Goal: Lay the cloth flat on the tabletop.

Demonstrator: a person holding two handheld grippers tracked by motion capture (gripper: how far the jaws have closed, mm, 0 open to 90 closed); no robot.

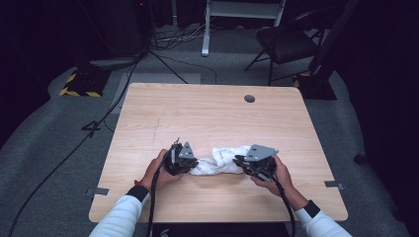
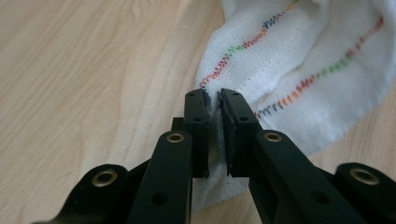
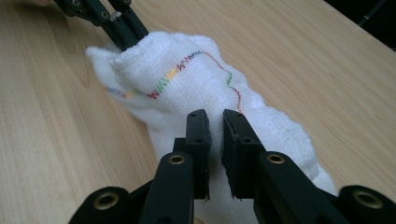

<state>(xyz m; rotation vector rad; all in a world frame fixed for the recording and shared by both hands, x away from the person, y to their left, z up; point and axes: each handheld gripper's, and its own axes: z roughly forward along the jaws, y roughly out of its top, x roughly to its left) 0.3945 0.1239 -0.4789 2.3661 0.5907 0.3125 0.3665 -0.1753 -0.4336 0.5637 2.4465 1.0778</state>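
Observation:
A white cloth (image 1: 220, 160) with rainbow-coloured stitching lies bunched on the wooden table (image 1: 207, 113), near its front edge. My left gripper (image 1: 184, 163) holds the cloth's left end and my right gripper (image 1: 249, 165) holds its right end. In the left gripper view the jaws are shut on a fold of the white cloth (image 2: 289, 65), the left gripper (image 2: 214, 100) pinching it at the stitched hem. In the right gripper view the right gripper (image 3: 215, 122) is shut on the white cloth (image 3: 187, 79), and the left gripper (image 3: 122, 32) grips the far end.
A round cable hole (image 1: 249, 98) sits near the table's far edge. A black chair (image 1: 286, 42) and a white frame (image 1: 237, 15) stand on the grey floor beyond the table. Cables (image 1: 99, 123) run across the floor at the left.

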